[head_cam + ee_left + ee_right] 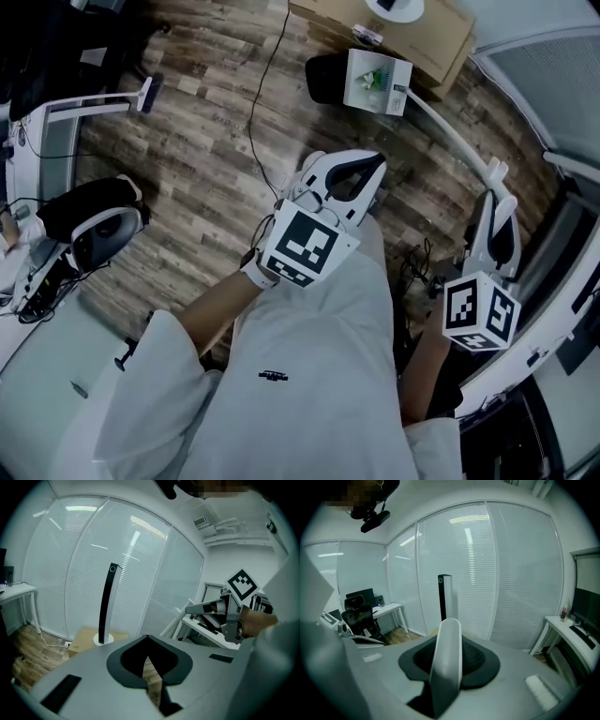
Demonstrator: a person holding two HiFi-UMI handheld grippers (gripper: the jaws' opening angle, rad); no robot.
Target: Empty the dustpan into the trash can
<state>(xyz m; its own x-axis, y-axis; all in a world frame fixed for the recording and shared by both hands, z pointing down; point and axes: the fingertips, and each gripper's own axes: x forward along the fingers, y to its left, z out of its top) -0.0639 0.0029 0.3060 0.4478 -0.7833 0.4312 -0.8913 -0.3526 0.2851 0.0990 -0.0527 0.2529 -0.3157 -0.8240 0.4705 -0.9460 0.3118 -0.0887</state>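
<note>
Left gripper (367, 169) is fully closed with nothing in it. Right gripper (447, 667) is clamped partway on the white handle (448, 648). The dustpan (377, 82) is at the handle's far end, over the wood floor (206, 141), beside a cardboard box (422, 33).

White dustpan handle (446, 658), black-and-white marker cube (480, 314), brown wood-grain floor (206, 159)

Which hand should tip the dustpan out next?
Probably right. The right gripper is clamped on the dustpan handle; the left gripper is shut and holds nothing.
</note>
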